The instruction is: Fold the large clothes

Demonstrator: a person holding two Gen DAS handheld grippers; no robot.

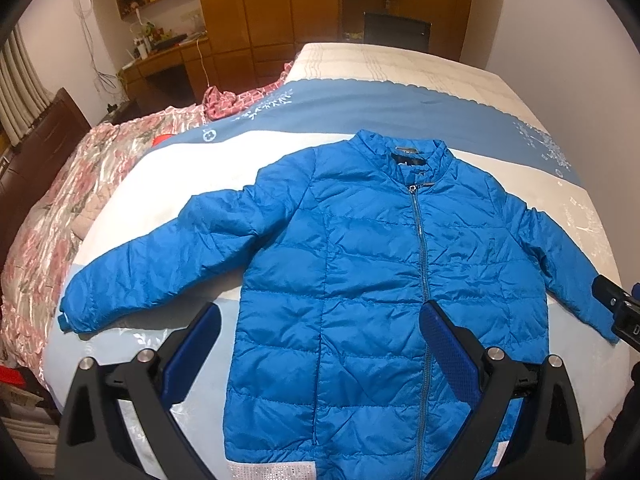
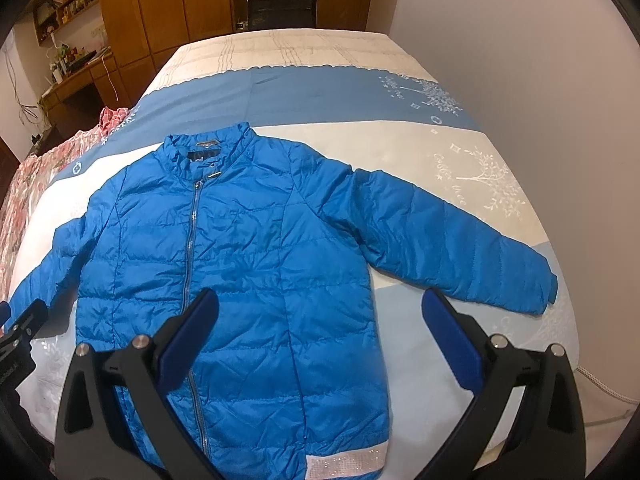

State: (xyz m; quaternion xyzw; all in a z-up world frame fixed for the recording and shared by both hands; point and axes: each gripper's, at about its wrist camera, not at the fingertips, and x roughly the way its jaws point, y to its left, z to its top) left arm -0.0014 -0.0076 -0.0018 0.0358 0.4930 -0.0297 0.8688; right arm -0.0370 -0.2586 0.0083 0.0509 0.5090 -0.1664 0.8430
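Observation:
A blue puffer jacket (image 1: pixel 360 264) lies flat and zipped on the bed, collar away from me, both sleeves spread out to the sides; it also shows in the right wrist view (image 2: pixel 248 264). My left gripper (image 1: pixel 320 320) is open and empty, held above the jacket's lower left half. My right gripper (image 2: pixel 320 308) is open and empty, held above the jacket's lower right edge. The jacket's left sleeve (image 1: pixel 152 280) and right sleeve (image 2: pixel 460 248) rest on the bedcover.
The bed (image 1: pixel 400 64) has a blue and white bedcover (image 2: pixel 360 92). A floral quilt (image 1: pixel 60 216) is bunched along the bed's left side. A white wall (image 2: pixel 540 80) runs along the right. Wooden wardrobes (image 1: pixel 260 8) and a desk stand behind.

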